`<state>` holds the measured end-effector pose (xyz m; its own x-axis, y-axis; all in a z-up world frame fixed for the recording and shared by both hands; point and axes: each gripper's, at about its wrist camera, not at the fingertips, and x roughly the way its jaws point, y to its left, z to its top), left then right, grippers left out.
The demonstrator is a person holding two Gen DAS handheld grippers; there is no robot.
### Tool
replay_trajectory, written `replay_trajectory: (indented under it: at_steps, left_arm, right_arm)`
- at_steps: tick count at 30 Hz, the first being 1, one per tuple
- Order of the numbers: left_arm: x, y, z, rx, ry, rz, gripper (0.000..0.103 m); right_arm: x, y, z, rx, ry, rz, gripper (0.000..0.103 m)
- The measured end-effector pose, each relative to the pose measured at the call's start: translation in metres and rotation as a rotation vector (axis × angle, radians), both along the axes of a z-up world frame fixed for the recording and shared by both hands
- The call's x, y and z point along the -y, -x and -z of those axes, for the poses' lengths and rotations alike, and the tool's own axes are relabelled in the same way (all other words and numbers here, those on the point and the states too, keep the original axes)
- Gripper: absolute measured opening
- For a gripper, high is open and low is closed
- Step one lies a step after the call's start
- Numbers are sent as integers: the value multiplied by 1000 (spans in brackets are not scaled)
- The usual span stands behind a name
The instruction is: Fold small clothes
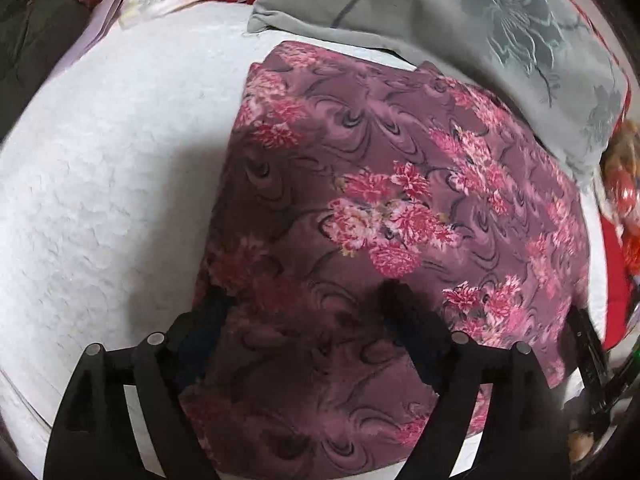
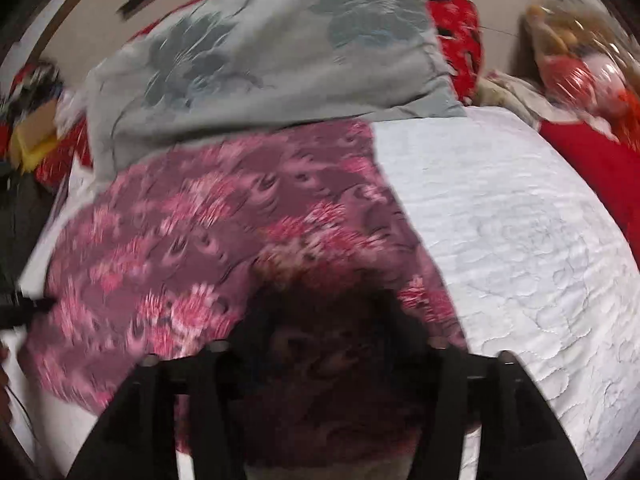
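Observation:
A mauve garment (image 1: 400,200) with pink flower print lies folded flat on a white quilted bed cover (image 1: 100,200). My left gripper (image 1: 306,304) hangs over its near left part, fingers wide apart and open, with the cloth lying flat beneath them. In the right wrist view the same garment (image 2: 200,220) is blurred. My right gripper (image 2: 330,316) stands open over its near right corner, the fabric dark in the shadow between the fingers. The right gripper's black body (image 1: 588,344) shows at the garment's right edge.
A grey pillow (image 1: 440,20) with a flower pattern lies across the garment's far edge (image 2: 260,60). Red patterned bedding (image 2: 452,28) sits behind it. A plastic-wrapped bundle (image 2: 580,60) and red cloth (image 2: 592,152) lie at the far right. Bare white quilt (image 2: 520,240) spreads on either side of the garment.

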<state>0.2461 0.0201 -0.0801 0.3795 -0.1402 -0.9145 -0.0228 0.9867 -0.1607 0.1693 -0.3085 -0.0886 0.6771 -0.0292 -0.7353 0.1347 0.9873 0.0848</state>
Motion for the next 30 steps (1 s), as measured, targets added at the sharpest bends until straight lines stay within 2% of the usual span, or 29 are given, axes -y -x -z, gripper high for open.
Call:
replay_trajectory:
  at_steps: [7,9,12,18,21,25,28,30]
  left_arm:
    - [-3,-3,2,11,10,-3,87]
    - [-3,-2,2,14,15,-5,88]
    - [-3,-1,2,15,16,-2,88]
    - [-5,2,0,22,25,12,88]
    - [-10,2,-12,44,74,61,88]
    - [-26,-23,-33,92,81,26,88]
    - [-32,-52,-36,84,63,-11,88]
    - [-29,-66,-23,52,30,-18,88]
  right_arm:
    - [-10,-7,2,-29,98,19,83]
    - [-7,-3,5,-48,98,47,93]
    - [-1,-3,7,-66,76,68,100]
    - [4,-3,7,-100,23,60,102]
    - [5,-12,0,-157,41,19,101]
    - [17,-29,-32,-31,56,90,101]
    - [28,-51,-35,-31,17,134,101]
    - [33,-65,-23,-69,24,175,100]
